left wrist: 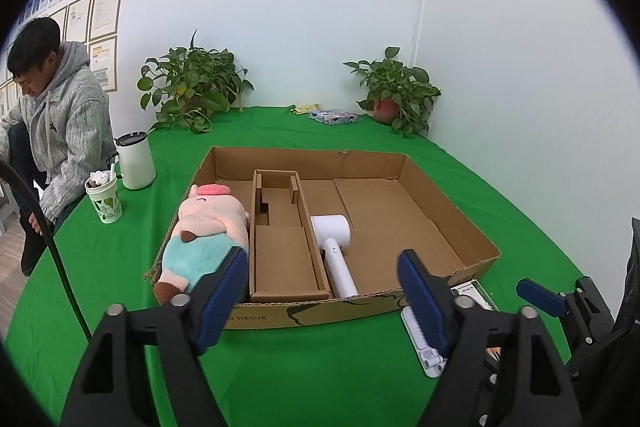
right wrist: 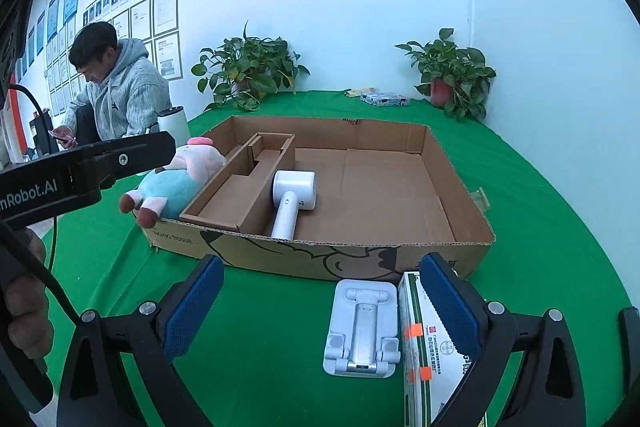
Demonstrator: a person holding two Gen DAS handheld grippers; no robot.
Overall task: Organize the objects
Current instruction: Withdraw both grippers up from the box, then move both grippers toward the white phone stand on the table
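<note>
A shallow cardboard box (left wrist: pixel 440 223) (right wrist: pixel 456 195) lies on the green table. A pink and teal plush pig (left wrist: pixel 208 227) (right wrist: pixel 176 179) lies in its left section. A white hair dryer (left wrist: pixel 334 247) (right wrist: pixel 292 195) lies beside the cardboard divider (left wrist: pixel 280 247). In front of the box lie a white folding phone stand (right wrist: pixel 362 327) (left wrist: pixel 418 343) and a green-and-white carton (right wrist: pixel 424 347). My left gripper (left wrist: pixel 324 291) is open and empty above the box's front wall. My right gripper (right wrist: pixel 320 311) is open, its right finger beside the carton.
A white kettle (left wrist: pixel 134 161) and a paper cup (left wrist: pixel 105 199) stand at the table's left edge. Two potted plants (left wrist: pixel 192 87) (left wrist: pixel 396 95) and a small patterned packet (left wrist: pixel 334 116) sit at the back. A seated man (left wrist: pixel 56 123) is at the left.
</note>
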